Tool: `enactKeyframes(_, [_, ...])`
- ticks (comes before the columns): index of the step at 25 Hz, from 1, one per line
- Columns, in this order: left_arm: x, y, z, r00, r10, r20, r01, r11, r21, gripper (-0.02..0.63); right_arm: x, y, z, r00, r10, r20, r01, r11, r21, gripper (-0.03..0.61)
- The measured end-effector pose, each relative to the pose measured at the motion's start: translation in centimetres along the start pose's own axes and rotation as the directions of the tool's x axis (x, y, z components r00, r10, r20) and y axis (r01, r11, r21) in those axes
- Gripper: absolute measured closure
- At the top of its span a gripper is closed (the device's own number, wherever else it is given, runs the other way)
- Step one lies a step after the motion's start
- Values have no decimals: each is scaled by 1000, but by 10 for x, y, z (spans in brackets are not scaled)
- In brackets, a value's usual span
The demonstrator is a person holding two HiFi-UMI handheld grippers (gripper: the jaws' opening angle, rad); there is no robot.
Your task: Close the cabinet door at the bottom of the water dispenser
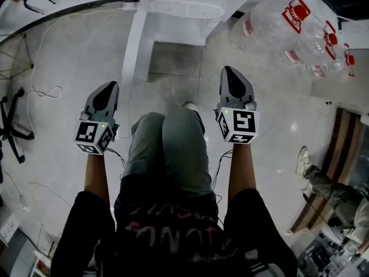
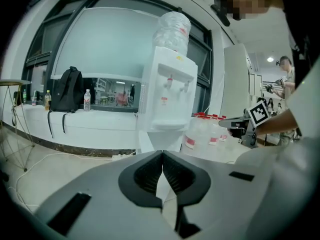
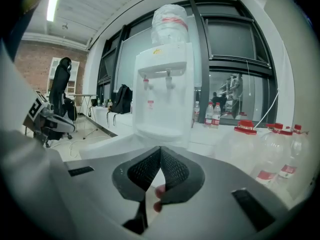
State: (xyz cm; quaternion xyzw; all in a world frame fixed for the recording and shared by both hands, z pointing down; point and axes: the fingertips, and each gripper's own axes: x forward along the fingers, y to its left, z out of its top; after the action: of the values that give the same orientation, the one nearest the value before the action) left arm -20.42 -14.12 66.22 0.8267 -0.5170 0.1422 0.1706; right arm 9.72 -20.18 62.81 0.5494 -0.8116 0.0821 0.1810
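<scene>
On the floor at far left stands an office chair base, with a white cable looped beside it. The left tool is held out above the floor, its jaws pressed together with nothing between them. Ahead of it, the white cabinet door stands swung out from the left side of the water dispenser, apart from both tools, with the dark compartment showing beside it. The person's knees lie between the tools. The right tool points at the dispenser's right side, jaws likewise closed and empty. Clear water bottles with red labels lie farther right.
</scene>
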Motion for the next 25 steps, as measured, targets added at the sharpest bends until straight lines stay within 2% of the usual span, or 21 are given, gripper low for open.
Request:
enactKeyframes(9, [19,27,-77,1000,19,12,-19,1000,14,598,27,-6,-70,999,-30,24,29,999,18,565])
enactKeyframes(16, [42,31,-119,999,-45,14,44,998,33,597,48,-5,-115,999,-41,14,41,999,28,565])
enactKeyframes(17, [45,29,-125,998,-66,12,65,997,37,580,50,-4,-123,999,-41,7,41,999,24,565])
enactKeyframes(19, [51,25,-136,995,-100,2,99,994,48,493,54,-1,-138,999,-39,-11,40,999,17,566])
enactKeyframes(25, [70,21,-154,987,-158,-6,158,984,78,472,62,8,-173,998,-32,-55,33,999,22,565])
